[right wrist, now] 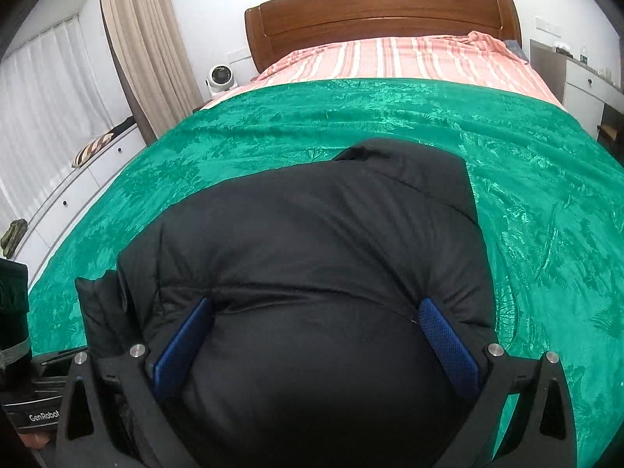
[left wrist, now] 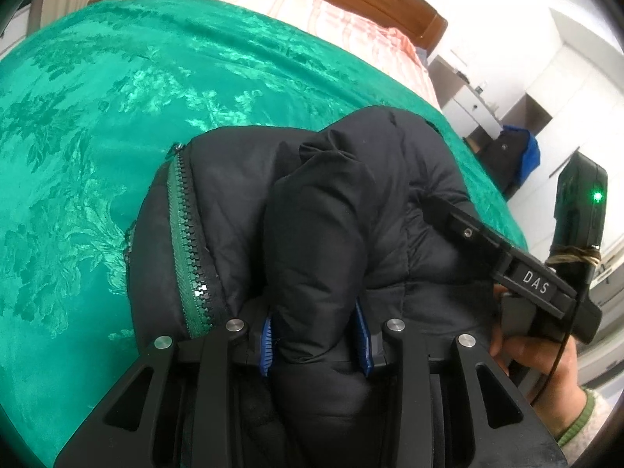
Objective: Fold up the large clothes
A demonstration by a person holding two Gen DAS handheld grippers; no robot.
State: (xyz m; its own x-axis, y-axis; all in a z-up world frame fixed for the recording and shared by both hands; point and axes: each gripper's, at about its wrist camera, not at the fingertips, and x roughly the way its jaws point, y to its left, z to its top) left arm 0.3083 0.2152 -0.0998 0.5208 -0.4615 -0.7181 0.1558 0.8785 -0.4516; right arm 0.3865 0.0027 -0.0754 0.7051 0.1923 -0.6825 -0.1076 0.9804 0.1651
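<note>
I am holding the black puffer jacket (left wrist: 343, 202) on the green bedspread (left wrist: 85, 124), and it is lying bunched at the near edge of the bed, toward six o'clock in both wrist views. Starting at nine o'clock, the jacket's green zipper (left wrist: 191, 249) is running along its outer edge, facing up. My left claw (left wrist: 316, 345) is pinching a narrow roll of padded fabric, its blue pads (left wrist: 266, 347) pressing in from both sides. Over at three o'clock, my right claw (right wrist: 318, 341) is standing wide but full, clamped around a thick bulge of the jacket, both blue pads (right wrist: 448, 341) sinking into it.

To do this fold well, I judge that I should be keeping both grips firm, since slick padded fabric is likely to slip. I should be carrying the two handfuls level with each other toward twelve o'clock, so the edge lands straight. I should be lowering them together, then pressing air out before letting go, or the puffy layers may spring back open.
</note>
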